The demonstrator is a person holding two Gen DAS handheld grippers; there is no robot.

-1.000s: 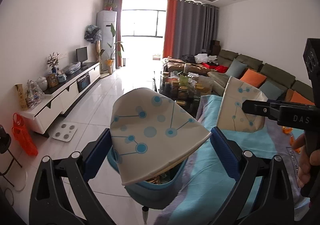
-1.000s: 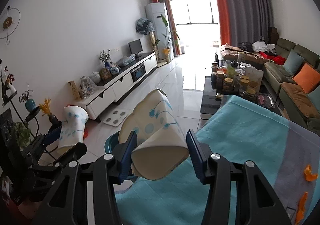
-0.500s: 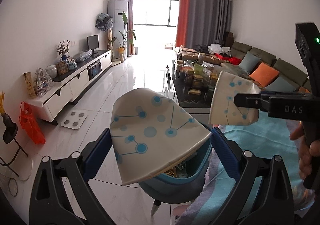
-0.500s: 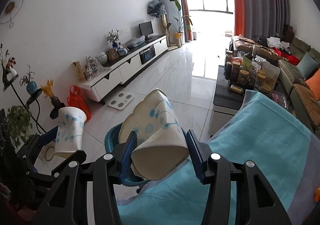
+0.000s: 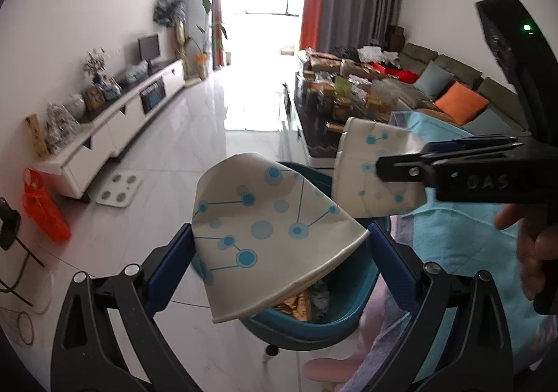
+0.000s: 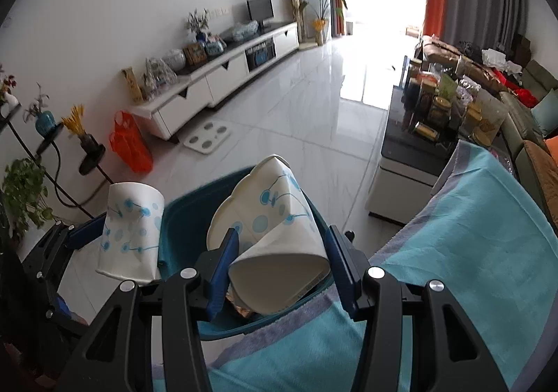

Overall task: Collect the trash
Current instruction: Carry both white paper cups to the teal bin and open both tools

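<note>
My left gripper (image 5: 279, 245) is shut on a squashed white paper cup (image 5: 268, 235) with blue dots, held above a teal trash bin (image 5: 314, 319) on the floor. My right gripper (image 6: 280, 261) is shut on a second crushed paper cup (image 6: 272, 231), also over the teal trash bin (image 6: 185, 214). In the right wrist view the left gripper's cup (image 6: 130, 231) hangs at the bin's left rim. In the left wrist view the right gripper's cup (image 5: 369, 169) sits just right of mine, above the bin. Wrappers lie inside the bin.
A table under a turquoise cloth (image 6: 470, 252) borders the bin on the right. A dark coffee table with jars (image 6: 436, 106) stands beyond. A white TV cabinet (image 6: 216, 78), an orange bag (image 6: 129, 144) and a white scale (image 6: 207, 137) line the left. A hand (image 5: 530, 245) holds the right gripper.
Both grippers have come down and forward with their cups and now tilt over the teal bin, which fills more of both views. The cups stay gripped.
</note>
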